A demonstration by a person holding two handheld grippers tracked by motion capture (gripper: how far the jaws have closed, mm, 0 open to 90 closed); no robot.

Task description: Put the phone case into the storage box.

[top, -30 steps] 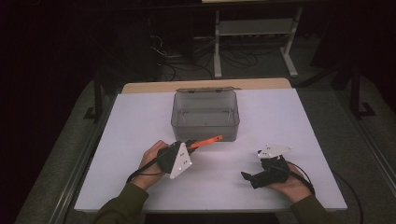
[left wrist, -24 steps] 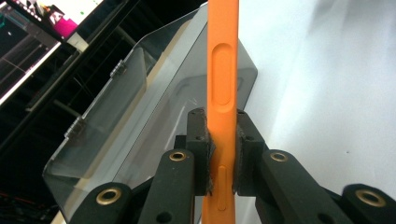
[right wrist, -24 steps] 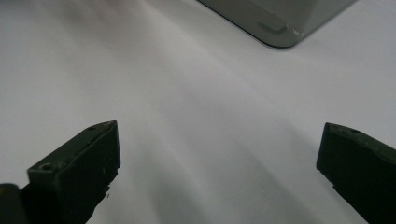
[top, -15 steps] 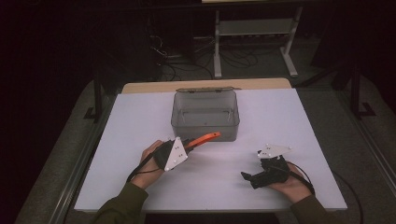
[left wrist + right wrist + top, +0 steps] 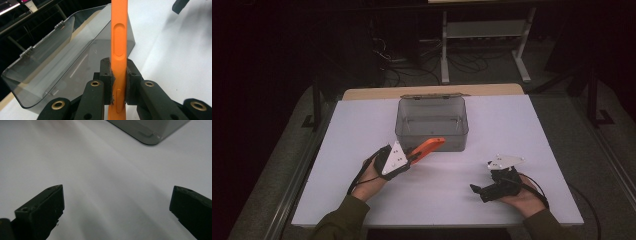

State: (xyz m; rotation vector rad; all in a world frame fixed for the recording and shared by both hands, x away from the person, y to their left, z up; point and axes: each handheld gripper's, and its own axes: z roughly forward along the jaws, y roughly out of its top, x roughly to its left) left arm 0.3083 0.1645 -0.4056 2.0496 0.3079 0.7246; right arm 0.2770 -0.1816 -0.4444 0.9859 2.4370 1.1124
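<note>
Left claw (image 5: pixel 117 82) was clamped on an orange tool handle (image 5: pixel 118 45), jaws pressed to both its sides (a long oval recess ran along its face). That handle reached up toward the near wall of a clear grey lidded box (image 5: pixel 432 121), which sat toward the worktop's (image 5: pixel 362 125) far edge, about midway across, lid hinged back. Right claw (image 5: pixel 117 202) stood wide apart over bare white surface near the front right corner, holding nothing.
</note>
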